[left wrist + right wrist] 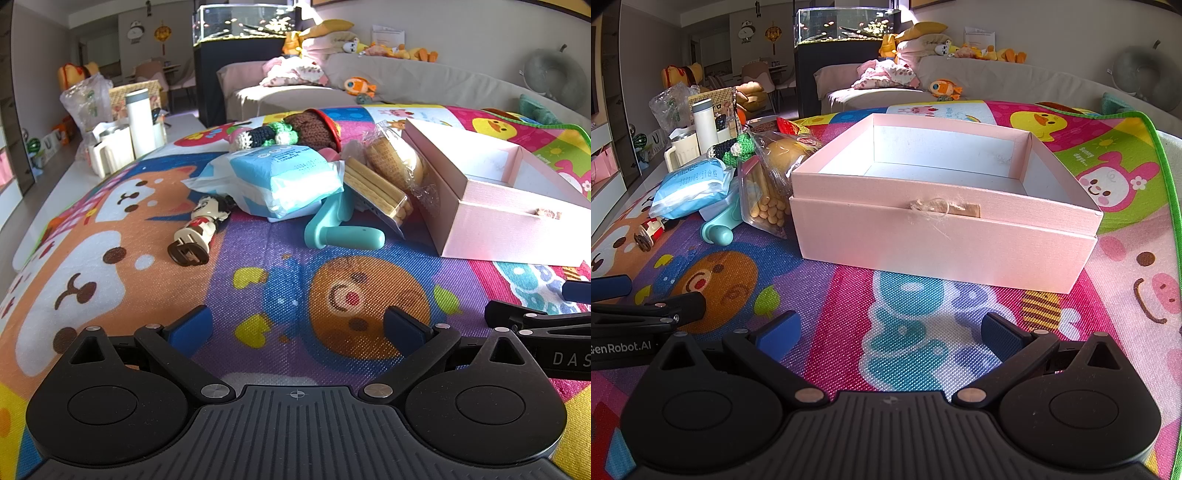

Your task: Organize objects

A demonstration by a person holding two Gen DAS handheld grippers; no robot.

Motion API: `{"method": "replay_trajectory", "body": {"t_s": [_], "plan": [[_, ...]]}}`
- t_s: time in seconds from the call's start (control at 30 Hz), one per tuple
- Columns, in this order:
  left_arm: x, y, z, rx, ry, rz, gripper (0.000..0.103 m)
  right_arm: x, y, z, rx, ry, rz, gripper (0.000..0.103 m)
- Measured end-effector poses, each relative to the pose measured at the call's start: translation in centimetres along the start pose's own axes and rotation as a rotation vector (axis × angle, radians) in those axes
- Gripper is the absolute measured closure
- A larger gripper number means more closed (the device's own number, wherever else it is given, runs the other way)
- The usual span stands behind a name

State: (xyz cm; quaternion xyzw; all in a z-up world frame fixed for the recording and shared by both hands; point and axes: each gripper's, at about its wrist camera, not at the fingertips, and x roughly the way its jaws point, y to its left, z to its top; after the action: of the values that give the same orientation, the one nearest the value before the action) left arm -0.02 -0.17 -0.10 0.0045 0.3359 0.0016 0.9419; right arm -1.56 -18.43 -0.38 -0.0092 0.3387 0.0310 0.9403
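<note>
Clutter sits piled at the left side of the pink box [945, 236], all on a cartoon play mat [258, 295] that covers what looks like a low tabletop. Box is open-topped and looks empty inside from the right wrist view, so likely the target container; loose things are heaped beside it, apparently waiting to go in.

Pile, left wrist view: blue tissue pack [284, 177] on top, partly covering a teal handled tool [343, 232]; biscuit stick packet [376, 192] and round cracker bag [395, 158] lean against the box wall; crocheted toys [291, 131] behind; small figurine [195, 229] lies on its side, apart from the heap, nearest the left gripper.

Left gripper [295, 328]: fingers spread wide, holding nothing, low over the mat, facing the pile. Right gripper [890, 332]: fingers also apart, empty, facing the box front. Each tool shows at the edge of the other's view, so they're side by side.

Judgement: nothing packed yet; task at the start. Figurine looks the easiest first pick, being isolated. Tissue pack is soft and wide, and lifting it may shift the packets beneath.
</note>
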Motion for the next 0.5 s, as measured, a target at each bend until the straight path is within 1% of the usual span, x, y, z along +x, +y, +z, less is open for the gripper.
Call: {"method": "replay_trajectory", "body": {"t_s": [0.5], "plan": [[-0.01, 0.43, -0.02, -0.010, 0.000, -0.006, 0.001, 0.04, 0.01, 0.03, 0.000, 0.000, 0.000, 0.000]]}}
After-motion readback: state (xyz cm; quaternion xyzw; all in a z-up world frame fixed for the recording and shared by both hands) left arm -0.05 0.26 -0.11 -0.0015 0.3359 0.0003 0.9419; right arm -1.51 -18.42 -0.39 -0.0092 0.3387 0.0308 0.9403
